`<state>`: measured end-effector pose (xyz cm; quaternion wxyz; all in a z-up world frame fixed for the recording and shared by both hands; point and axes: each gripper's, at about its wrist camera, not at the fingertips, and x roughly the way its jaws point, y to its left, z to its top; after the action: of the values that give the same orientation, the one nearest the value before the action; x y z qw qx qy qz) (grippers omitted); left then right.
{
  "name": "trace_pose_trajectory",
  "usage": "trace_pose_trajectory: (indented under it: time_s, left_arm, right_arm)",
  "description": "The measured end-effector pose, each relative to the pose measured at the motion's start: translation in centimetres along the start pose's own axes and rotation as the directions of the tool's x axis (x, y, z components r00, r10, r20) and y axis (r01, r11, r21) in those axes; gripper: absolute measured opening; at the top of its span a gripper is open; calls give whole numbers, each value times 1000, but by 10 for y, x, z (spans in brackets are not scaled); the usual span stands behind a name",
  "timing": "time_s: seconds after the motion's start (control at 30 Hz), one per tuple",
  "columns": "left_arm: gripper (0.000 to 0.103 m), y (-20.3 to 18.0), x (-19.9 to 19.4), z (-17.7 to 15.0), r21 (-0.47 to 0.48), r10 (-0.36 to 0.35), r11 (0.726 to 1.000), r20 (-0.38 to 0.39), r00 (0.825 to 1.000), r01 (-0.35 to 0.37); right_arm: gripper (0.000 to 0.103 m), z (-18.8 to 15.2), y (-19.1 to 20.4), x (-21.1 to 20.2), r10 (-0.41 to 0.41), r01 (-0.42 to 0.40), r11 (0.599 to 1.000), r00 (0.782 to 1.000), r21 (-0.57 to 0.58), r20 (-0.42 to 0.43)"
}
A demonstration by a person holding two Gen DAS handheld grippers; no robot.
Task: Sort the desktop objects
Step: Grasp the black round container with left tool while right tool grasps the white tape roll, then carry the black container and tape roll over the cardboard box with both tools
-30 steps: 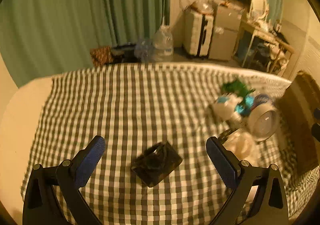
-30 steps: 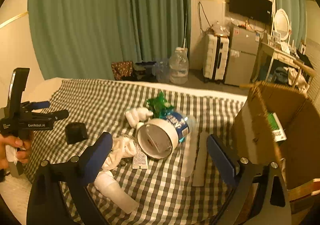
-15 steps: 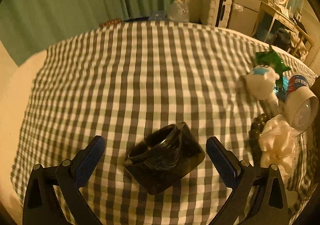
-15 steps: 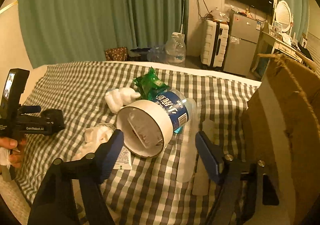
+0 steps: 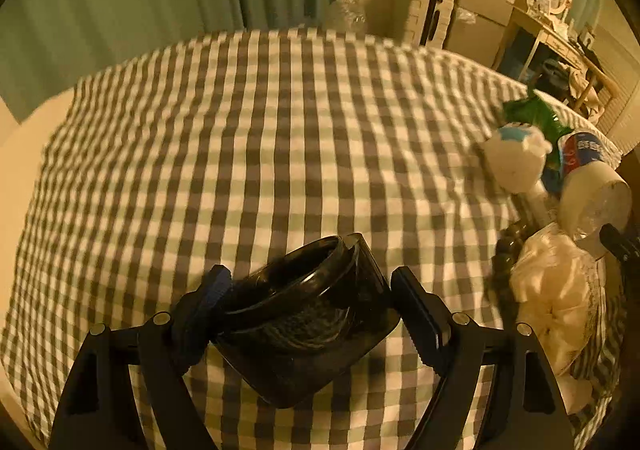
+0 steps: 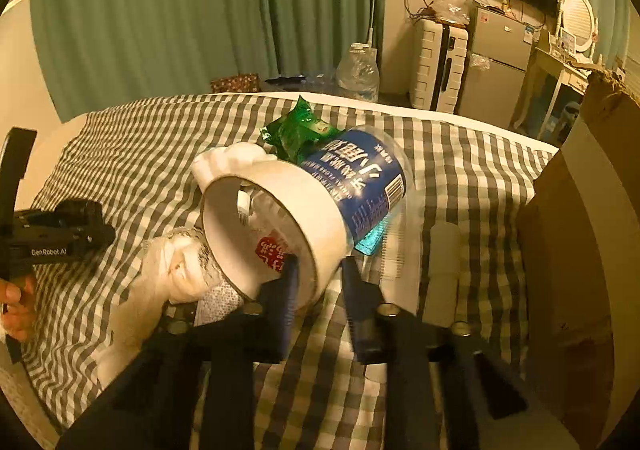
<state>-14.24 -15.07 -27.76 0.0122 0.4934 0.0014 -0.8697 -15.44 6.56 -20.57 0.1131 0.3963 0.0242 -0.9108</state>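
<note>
Left tongs (image 5: pixel 308 310) just closing around black jar (image 5: pixel 308 324) on checked bed cover (image 5: pixel 280 138), left pad touching, right pad just clear. Right tongs (image 6: pixel 318 274) just closing, now pinching white tape roll (image 6: pixel 280 226) rim, beside cardboard box (image 6: pixel 580 242).

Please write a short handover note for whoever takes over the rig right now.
Left gripper: jaws have just been closing around the black jar lying on the checked cloth; firm grip unclear.
Right gripper: just closed on the white roll, pinching its rim.
Also on the cloth: blue-labelled bottle, green packet, plastic bag.
Done: nothing visibly sorted.
Left: lift both, probably into the cardboard box, then the rest.
</note>
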Motion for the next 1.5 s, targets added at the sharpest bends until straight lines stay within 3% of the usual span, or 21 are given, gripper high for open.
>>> trace_pose_trajectory:
  time_s: [0.13,0.63,0.87,1.5]
  left_arm:
    - [84,-2,-16,7,-3,-6,1000,47,999,6]
    - [84,-7,-75,26,56,6,998,204,979,-17]
    - [84,-10,-120,20,66,-15,998,295,956,-4]
    - [84,-12,-253,0,28,-46,999,429,902,38]
  right_arm:
    - [3,2,-2,-10,-3,3,1000,1000,22,19]
    - [3,15,8,-54,-26,25,1000,997,9,69]
    - [3,28,10,-87,-33,29,999,994,40,103]
    - [3,56,39,-209,-60,59,998,970,9,237]
